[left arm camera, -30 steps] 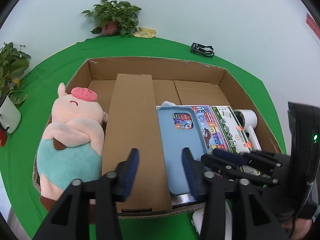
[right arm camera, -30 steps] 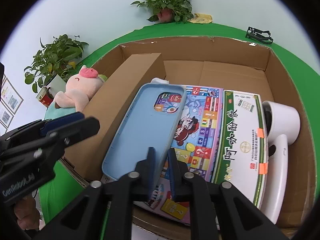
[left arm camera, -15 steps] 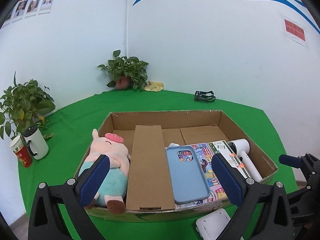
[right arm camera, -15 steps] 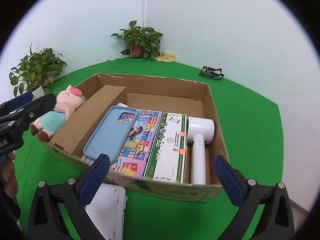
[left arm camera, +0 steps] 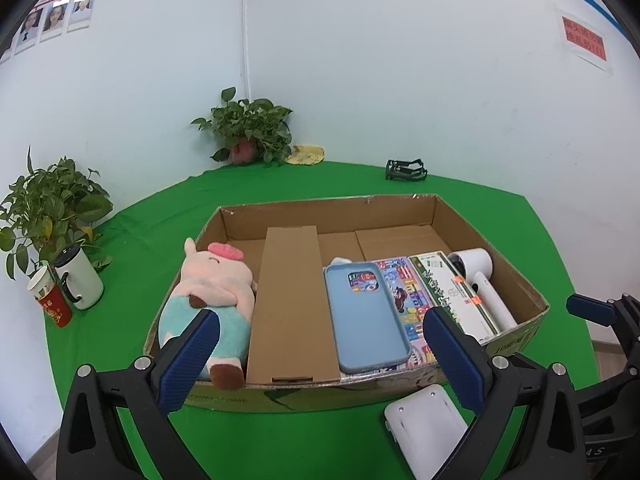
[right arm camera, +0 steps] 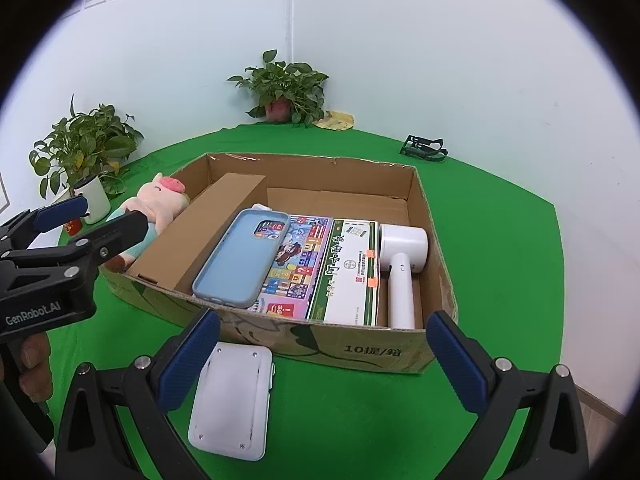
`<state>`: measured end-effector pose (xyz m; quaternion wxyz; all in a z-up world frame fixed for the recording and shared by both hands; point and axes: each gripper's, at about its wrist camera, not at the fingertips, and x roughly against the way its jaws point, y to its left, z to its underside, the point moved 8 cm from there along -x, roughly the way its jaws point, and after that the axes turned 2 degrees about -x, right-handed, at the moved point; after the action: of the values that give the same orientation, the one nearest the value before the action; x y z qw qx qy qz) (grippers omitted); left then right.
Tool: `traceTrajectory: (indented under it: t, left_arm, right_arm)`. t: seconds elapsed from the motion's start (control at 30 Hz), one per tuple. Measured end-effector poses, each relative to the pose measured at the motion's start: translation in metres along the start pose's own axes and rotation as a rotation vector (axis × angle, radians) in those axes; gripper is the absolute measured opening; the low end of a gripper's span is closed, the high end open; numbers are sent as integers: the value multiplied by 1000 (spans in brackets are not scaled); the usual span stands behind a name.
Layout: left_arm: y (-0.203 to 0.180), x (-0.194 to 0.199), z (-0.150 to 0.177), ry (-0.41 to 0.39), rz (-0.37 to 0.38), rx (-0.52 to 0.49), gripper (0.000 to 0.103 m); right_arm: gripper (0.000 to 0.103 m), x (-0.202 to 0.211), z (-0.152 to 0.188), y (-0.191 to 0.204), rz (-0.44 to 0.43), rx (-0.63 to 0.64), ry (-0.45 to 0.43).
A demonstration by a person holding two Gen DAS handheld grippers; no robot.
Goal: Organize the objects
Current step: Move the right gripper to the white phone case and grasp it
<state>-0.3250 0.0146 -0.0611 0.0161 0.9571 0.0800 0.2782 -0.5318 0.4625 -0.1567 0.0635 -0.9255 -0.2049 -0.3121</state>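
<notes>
A cardboard box point(left arm camera: 452, 216) point(right arm camera: 372, 350) sits on the green table. Inside lie a plush pig point(left arm camera: 212, 292) point(right arm camera: 160, 200), a cardboard divider point(left arm camera: 292, 304) point(right arm camera: 208, 224), a blue phone case point(left arm camera: 364, 312) point(right arm camera: 244, 258) resting on a colourful game box point(left arm camera: 404, 292) point(right arm camera: 298, 264), a green-and-white box point(left arm camera: 452, 292) point(right arm camera: 350, 276) and a white hair dryer point(left arm camera: 484, 280) point(right arm camera: 402, 264). My left gripper point(left arm camera: 320, 360) point(right arm camera: 80, 220) is open and empty in front of the box. My right gripper point(right arm camera: 322, 360) is open and empty, pulled back from the box.
A white flat device point(left arm camera: 428, 424) point(right arm camera: 232, 400) lies on the table in front of the box. Two cups point(left arm camera: 68, 284) and a plant point(left arm camera: 48, 208) stand at the left. Another plant point(left arm camera: 248, 132) and a black clip point(left arm camera: 404, 170) are at the back.
My right gripper let go of the blue phone case, which now rests in the box. Both grippers opened wide and drew back and up from the box.
</notes>
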Motion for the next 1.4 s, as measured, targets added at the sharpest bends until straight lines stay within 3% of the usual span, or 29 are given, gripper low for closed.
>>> traceTrajectory:
  t: [0.47,0.77,0.9,1.0,1.07,1.2,1.4]
  left_arm:
    - [0,-11,16,66,20,9,102]
    - [-22,-38,78,332,310,123,101]
    - [-40,-46,98,403,410,136,101]
    - [-47,-59,109,467,474,186,91]
    - [-51,-66,117,512,514,231,74]
    - [-54,-73,125,541,552,271,67]
    - [-59,-75,128,545,581,275,52]
  right_arm:
    - [103,2,15,17,-102,5,22]
    - [103,-6,72,49,-228,-3,153]
    - [103,-8,87,60,-262,3,184]
    - [103,-13,91,63,-269,-6,195]
    - [102,-16,93,63,-265,-12,202]
    - [98,-22,92,62,-235,3,204]
    - [86,-41,100,62,-224,-3,277]
